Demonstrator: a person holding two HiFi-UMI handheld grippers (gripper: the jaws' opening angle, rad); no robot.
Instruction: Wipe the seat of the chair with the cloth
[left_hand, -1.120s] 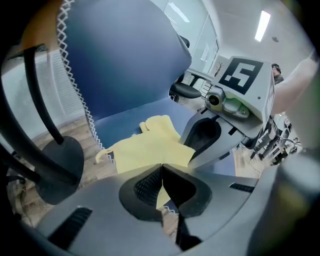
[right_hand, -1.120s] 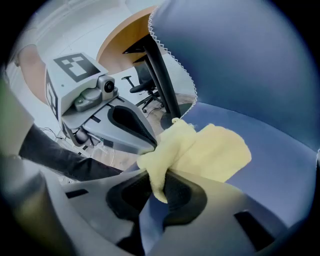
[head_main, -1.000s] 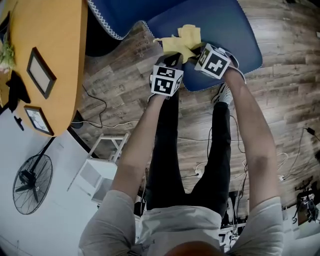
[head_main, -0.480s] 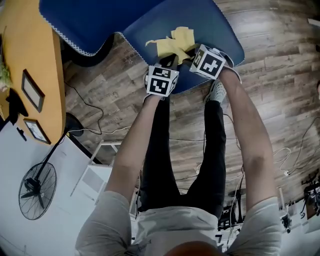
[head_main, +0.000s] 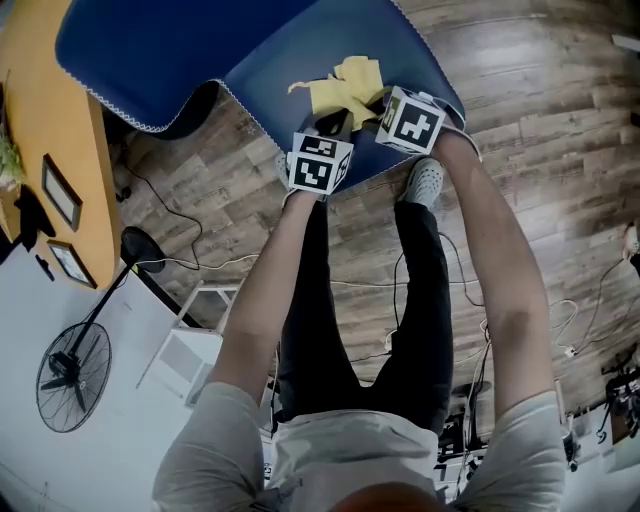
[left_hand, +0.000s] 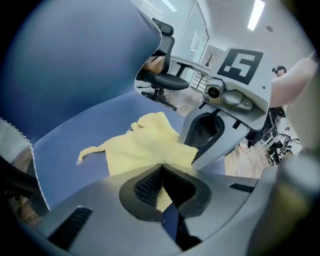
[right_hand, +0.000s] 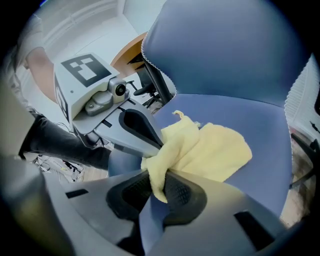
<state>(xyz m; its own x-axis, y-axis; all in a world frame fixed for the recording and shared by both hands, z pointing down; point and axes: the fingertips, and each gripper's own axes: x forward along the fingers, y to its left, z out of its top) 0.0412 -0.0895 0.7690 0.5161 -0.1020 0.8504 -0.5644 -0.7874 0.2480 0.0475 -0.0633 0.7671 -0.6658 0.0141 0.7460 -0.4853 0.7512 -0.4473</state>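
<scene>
Right gripper view: the right gripper (right_hand: 159, 182) pinches a corner of the yellow cloth (right_hand: 210, 150), which lies on the blue chair seat (right_hand: 250, 120). The left gripper (left_hand: 162, 170) looks closed on its edge too. It's best to press the cloth flat and slide it slowly.

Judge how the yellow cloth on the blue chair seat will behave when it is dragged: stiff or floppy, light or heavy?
Probably floppy: the yellow cloth folds and bunches where the right gripper pinches it. Likely light: it lies thin and rumpled on the seat. When dragged, it may crumple rather than slide flat.
</scene>
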